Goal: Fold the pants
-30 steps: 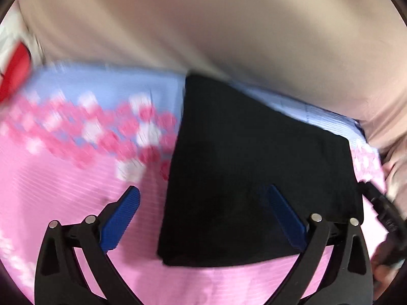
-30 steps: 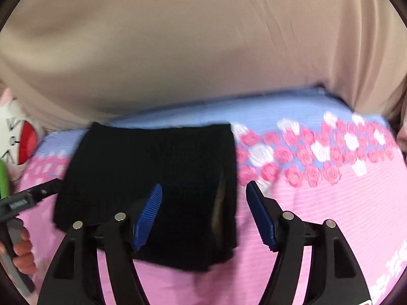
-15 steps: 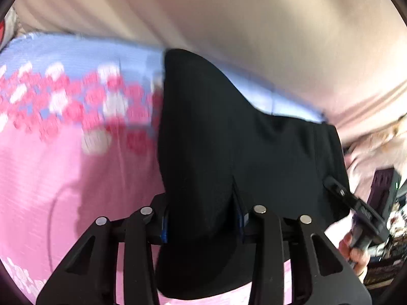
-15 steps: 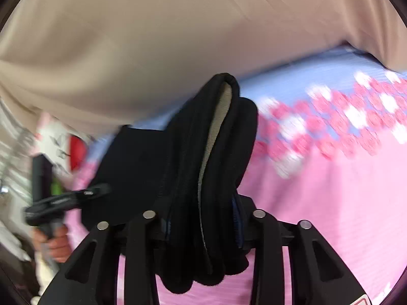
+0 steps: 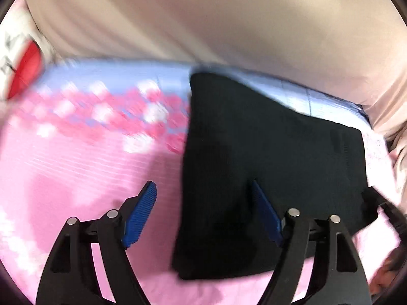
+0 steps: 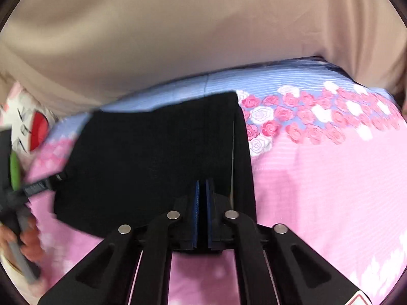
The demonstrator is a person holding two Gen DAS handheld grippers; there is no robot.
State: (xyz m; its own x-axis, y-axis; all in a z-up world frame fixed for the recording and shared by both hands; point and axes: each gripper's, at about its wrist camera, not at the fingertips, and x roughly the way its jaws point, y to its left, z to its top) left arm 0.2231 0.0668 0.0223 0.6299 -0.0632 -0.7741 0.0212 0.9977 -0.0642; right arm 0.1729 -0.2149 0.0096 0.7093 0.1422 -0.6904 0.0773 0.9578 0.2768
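The black pants lie folded into a flat rectangle on the pink flowered bedspread. In the left wrist view my left gripper is open, its blue pads astride the pants' near left edge and holding nothing. In the right wrist view the pants lie flat in front of my right gripper, whose blue pads are pressed together above the pants' near edge with no cloth visible between them. The left gripper's tip shows at the pants' left edge.
A beige cloth fills the background behind the bed. A white cushion with a red patch lies at the far left. The bedspread has a blue band with roses along its far side.
Half a second ago both grippers were shut on the lifted pants. Now the pants lie flat again, the left gripper has opened and the right one has let go and shut empty.
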